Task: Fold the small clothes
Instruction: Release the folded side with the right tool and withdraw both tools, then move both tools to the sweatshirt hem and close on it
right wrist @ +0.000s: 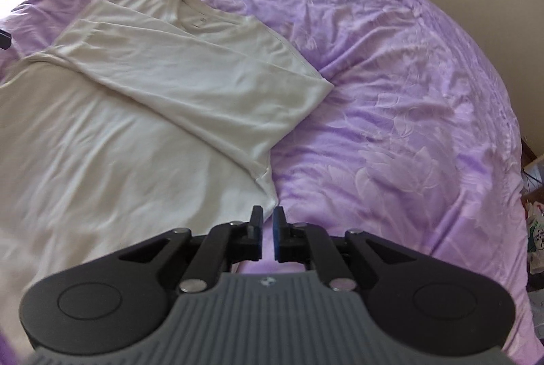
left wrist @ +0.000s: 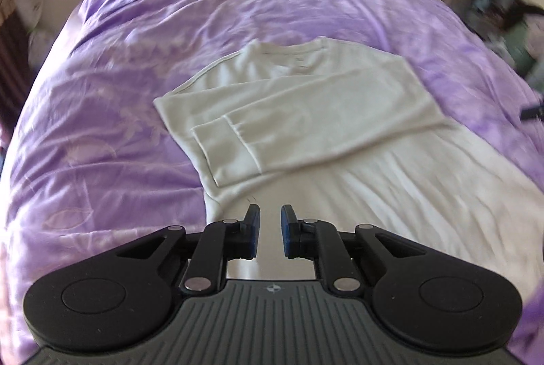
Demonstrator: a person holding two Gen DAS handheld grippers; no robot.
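I see the white shirt (left wrist: 306, 113) on the bed (left wrist: 102, 127), sleeves folded in. Soft, limp, light. I'd pinch its hem corners. Left gripper (left wrist: 270, 212) and right gripper (right wrist: 268, 213) jaws slightly spread, holding nothing.

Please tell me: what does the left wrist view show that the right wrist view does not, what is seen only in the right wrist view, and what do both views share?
Only the left wrist view shows the cuff of the sleeve folded across the shirt's chest, the shirt's left edge, and the left tongs, open over the fabric.

Only the right wrist view shows the shirt's right side edge and the right tongs, slightly open beside that edge, gripping nothing.

Both show the cream long-sleeved shirt lying flat on the purple bedspread, neckline far from the cameras.
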